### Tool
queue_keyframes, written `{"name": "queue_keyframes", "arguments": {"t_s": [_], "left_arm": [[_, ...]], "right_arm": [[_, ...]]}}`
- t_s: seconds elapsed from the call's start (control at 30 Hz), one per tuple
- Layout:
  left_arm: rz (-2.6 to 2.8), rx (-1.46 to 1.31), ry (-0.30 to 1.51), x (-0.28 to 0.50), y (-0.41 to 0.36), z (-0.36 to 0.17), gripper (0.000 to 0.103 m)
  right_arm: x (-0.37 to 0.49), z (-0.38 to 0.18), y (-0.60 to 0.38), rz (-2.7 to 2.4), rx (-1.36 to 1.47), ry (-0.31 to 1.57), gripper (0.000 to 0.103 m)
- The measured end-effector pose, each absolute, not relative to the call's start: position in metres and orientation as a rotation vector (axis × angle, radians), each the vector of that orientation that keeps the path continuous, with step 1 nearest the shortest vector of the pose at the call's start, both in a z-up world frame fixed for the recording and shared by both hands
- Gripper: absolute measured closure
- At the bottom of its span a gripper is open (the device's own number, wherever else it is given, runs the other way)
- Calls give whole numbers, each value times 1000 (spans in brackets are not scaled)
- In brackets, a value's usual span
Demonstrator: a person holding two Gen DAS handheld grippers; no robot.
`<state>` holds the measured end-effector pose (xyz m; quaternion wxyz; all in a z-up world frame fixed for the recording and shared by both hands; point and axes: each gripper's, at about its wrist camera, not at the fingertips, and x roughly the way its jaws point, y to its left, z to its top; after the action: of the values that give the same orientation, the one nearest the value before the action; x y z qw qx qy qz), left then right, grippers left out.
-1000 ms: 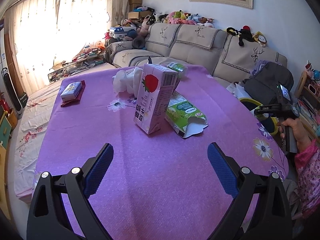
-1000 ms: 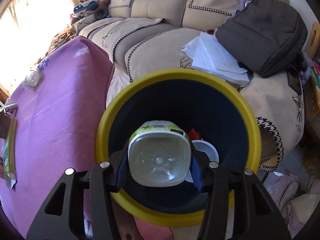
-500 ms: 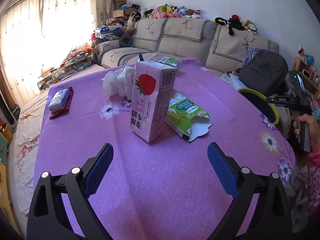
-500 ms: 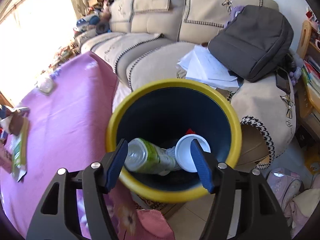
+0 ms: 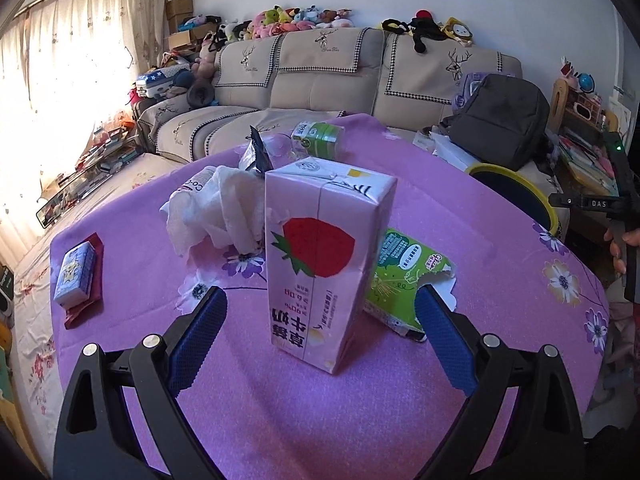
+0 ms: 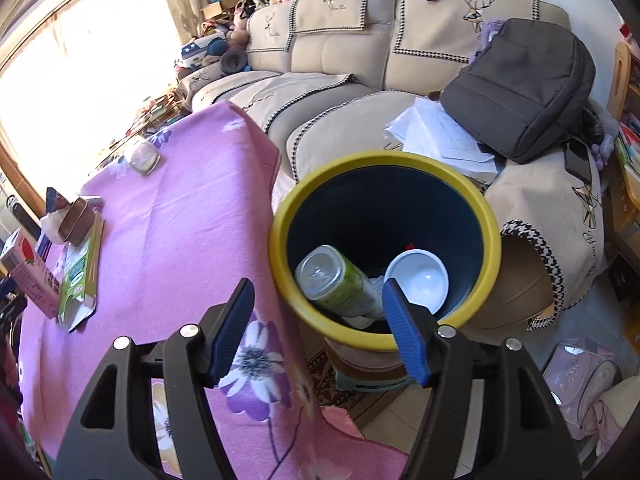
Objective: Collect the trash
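Observation:
A pink strawberry milk carton [image 5: 324,264] stands upright on the purple tablecloth [image 5: 280,420]. My left gripper [image 5: 320,332] is open, its blue pads level with the carton's base on either side, not touching it. Behind the carton lie a torn green box [image 5: 404,276], crumpled white tissue [image 5: 216,212] and a green-labelled bottle [image 5: 318,138]. My right gripper [image 6: 318,328] is open and empty above the near rim of the yellow-rimmed bin [image 6: 490,256]. A green-labelled plastic bottle [image 6: 340,284] and a white cup [image 6: 418,280] lie inside the bin.
A small blue box [image 5: 76,272] on a red cloth sits at the table's left edge. The beige sofa [image 5: 320,80] with a grey backpack [image 6: 520,88] and papers [image 6: 444,132] stands behind the table. The other hand's gripper [image 5: 620,204] shows at the right.
The right gripper opened and let the green-labelled bottle drop into the bin, then drew back and up. The left gripper moved forward to the milk carton, which now stands between its pads.

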<state>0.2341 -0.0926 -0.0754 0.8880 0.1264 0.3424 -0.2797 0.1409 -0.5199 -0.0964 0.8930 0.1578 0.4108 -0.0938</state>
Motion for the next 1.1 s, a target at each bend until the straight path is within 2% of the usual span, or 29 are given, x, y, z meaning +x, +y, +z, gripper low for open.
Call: {"name": "queue_keyframes", "arguments": {"t_s": [0.23, 0.47, 0.73, 0.8, 1.1], "left_arm": [[-591, 288, 714, 257, -98, -82, 10], [-622, 312, 703, 264, -107, -80, 16], [-635, 340, 724, 269, -116, -84, 34], [-632, 349, 731, 270, -120, -85, 45], [-632, 352, 707, 253, -121, -76, 46]], "right_arm": [[144, -101, -508, -169, 329, 868, 40], [144, -103, -498, -155, 326, 877, 40], [142, -105, -499, -153, 333, 883, 40], [141, -106, -500, -152, 337, 883, 39], [136, -104, -498, -142, 345, 868, 39]]}}
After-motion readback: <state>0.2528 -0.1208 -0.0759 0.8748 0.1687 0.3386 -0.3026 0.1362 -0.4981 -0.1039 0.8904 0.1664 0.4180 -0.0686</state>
